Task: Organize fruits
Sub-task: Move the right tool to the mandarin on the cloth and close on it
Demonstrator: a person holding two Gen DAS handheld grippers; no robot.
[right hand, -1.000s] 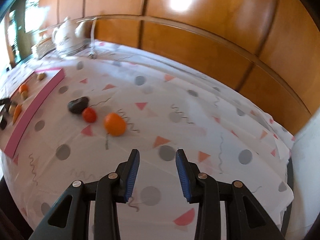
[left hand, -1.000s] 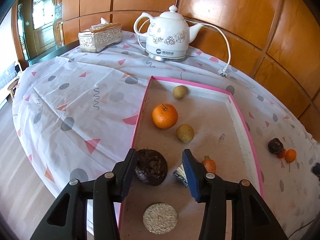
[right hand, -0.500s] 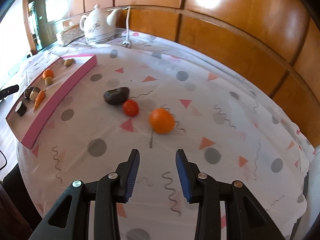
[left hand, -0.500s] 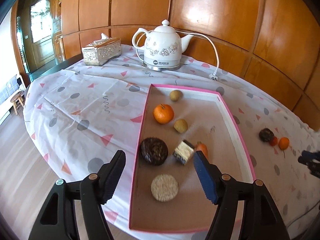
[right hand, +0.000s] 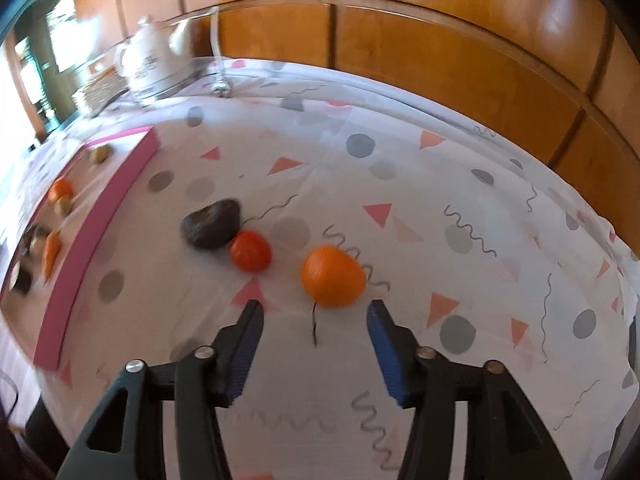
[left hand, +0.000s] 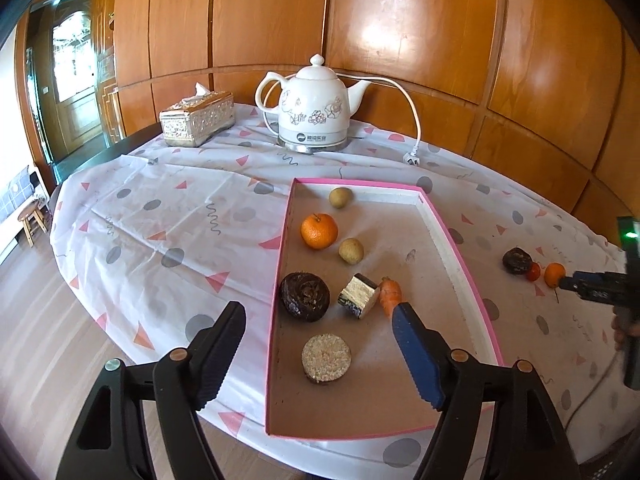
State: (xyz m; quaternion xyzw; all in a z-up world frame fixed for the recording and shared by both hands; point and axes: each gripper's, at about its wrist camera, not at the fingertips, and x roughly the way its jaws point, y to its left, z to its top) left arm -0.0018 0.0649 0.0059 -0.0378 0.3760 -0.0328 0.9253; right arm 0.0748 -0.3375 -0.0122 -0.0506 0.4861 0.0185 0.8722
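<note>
Mostly done: several items in tray (left hand: 456,264); three left on cloth (right gripper (right hand: 316,322) wide, empty, nearing orange (right hand: 333,276)).

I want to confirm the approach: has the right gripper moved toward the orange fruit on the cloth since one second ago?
Yes. The right gripper has come closer to the orange fruit, which now lies just ahead of its open fingers, and the pink tray looks nearer.

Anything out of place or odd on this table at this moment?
Three items lie loose on the patterned tablecloth, outside the pink-rimmed tray: an orange round fruit, a small red fruit and a dark wrinkled lump. The open right gripper faces the orange one.
</note>
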